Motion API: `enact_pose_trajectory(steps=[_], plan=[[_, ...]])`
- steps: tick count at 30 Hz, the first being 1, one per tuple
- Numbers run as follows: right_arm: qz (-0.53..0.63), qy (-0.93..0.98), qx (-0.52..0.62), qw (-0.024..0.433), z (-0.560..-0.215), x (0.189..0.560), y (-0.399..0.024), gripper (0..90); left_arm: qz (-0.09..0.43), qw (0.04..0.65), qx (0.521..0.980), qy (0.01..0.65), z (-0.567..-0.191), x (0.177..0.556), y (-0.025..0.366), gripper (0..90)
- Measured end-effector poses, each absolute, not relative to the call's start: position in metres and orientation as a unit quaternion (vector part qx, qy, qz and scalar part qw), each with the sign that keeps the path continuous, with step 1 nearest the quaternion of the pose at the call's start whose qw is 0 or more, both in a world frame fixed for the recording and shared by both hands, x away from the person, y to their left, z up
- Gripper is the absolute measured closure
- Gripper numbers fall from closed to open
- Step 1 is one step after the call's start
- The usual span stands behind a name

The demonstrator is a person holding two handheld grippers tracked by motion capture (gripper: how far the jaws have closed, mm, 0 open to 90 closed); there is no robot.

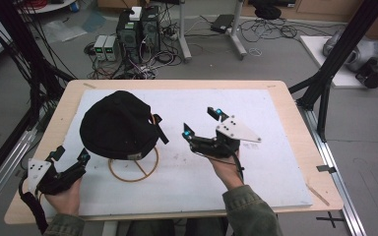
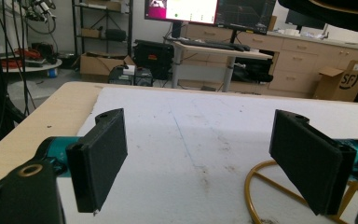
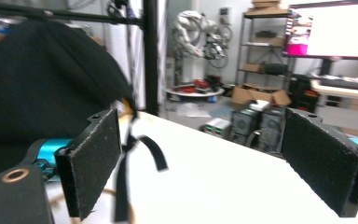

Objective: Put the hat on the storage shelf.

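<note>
A black cap (image 1: 118, 125) rests on a yellow wire stand (image 1: 134, 169) at the left middle of the white board (image 1: 266, 167). Its strap (image 1: 158, 129) hangs off the right side. My left gripper (image 1: 72, 153) is at the board's near left corner, just left of the stand's ring, open and empty. In the left gripper view the jaws (image 2: 200, 158) stand wide apart, with the yellow ring (image 2: 256, 186) low between them. My right gripper (image 1: 202, 122) hovers open a little right of the cap. The right gripper view (image 3: 205, 158) has the cap (image 3: 42, 84) and strap (image 3: 151, 154) close at left.
The board lies on a wooden table (image 1: 295, 118). Black frame posts (image 1: 334, 64) stand by its right edge and cables hang at its left. Computer boxes (image 1: 138, 29) and wires sit on the floor past the far edge. The board's right half is bare.
</note>
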State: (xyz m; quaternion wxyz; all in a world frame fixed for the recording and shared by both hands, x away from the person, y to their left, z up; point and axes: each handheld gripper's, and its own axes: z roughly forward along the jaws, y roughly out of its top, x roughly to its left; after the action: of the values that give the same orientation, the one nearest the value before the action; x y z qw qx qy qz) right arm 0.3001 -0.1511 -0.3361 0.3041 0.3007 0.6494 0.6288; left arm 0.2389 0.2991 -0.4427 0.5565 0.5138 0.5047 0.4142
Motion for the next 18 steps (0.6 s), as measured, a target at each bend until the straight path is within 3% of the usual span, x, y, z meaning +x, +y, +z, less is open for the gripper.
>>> enact_pose_trajectory(steps=[18], plan=[[0.606,0.598,0.393,0.348,-0.383,0.280,-0.250,12.1,0.411,0.555,0.523,0.500,-0.443,0.238,0.291,19.2]])
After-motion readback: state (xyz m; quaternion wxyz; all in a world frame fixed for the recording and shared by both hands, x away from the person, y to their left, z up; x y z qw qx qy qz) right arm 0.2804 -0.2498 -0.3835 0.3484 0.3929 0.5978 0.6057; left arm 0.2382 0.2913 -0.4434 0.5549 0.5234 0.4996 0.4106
